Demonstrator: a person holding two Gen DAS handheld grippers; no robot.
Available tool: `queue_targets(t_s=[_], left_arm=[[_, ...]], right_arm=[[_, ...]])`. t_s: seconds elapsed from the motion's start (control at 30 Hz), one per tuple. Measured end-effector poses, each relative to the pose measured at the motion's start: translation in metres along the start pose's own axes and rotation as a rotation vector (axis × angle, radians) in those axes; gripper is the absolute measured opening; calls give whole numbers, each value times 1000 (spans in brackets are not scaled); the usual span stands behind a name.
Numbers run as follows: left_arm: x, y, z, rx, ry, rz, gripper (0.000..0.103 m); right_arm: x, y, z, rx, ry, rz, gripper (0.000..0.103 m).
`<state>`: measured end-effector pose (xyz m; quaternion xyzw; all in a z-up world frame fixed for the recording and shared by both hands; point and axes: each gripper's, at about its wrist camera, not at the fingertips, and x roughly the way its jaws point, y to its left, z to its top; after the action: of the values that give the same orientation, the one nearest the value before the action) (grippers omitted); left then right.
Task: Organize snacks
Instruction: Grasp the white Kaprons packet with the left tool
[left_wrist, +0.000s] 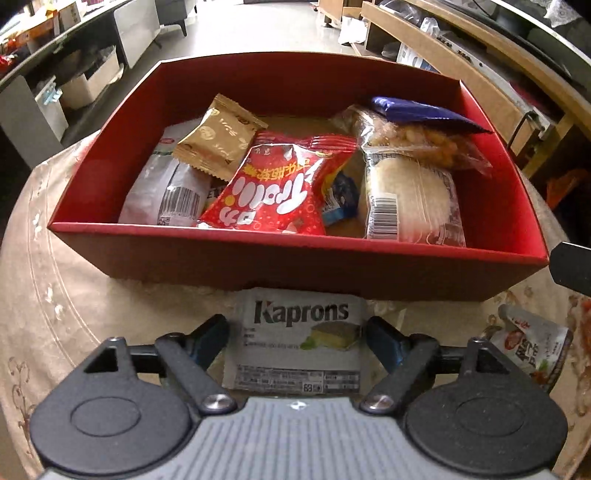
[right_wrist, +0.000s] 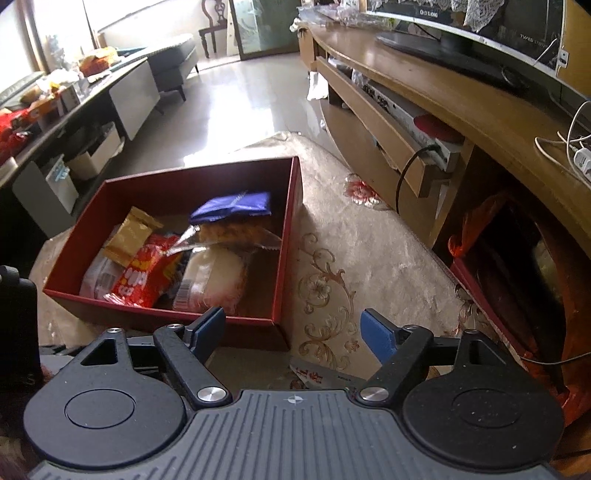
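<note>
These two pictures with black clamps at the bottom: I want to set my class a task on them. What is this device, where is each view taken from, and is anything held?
A person carries a hand-held gripper in each hand, with a camera looking along its two fingers. The left view shows the left hand-held gripper open around a white Kaprons packet lying on the patterned cloth, not yet gripped. Beyond it stands a red box holding snack packets. The right view shows the right hand-held gripper open and empty above another packet beside the box.
</note>
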<state>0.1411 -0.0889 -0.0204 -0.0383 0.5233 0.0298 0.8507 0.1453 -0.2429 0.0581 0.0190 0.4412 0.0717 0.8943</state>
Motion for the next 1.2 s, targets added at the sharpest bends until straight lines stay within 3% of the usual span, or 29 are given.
queue_targets(t_s=[0.1, 0.3, 0.53, 0.73, 0.9, 1.0, 1.1, 1.2], left_arm=[[-5, 1, -5, 20, -11, 2, 70], [-17, 15, -18, 21, 16, -17, 64], [-29, 32, -33, 16, 34, -51, 62], [-38, 38, -42, 16, 48, -83, 62], [-37, 44, -41, 5, 60, -96, 62], [-32, 48, -37, -4, 71, -109, 62], [-33, 47, -37, 0, 70, -115, 62], [-34, 47, -36, -2, 67, -119, 62]], right_arm=[[3, -4, -2, -2, 18, -1, 85], [10, -25, -14, 23, 81, -13, 85], [27, -36, -27, 52, 165, -14, 85], [42, -20, -21, -52, 154, 5, 85], [61, -16, -24, -46, 230, 44, 85], [50, -10, -39, -69, 265, 50, 86], [34, -7, -53, -52, 289, 119, 86], [27, -1, -59, -84, 259, 41, 87]])
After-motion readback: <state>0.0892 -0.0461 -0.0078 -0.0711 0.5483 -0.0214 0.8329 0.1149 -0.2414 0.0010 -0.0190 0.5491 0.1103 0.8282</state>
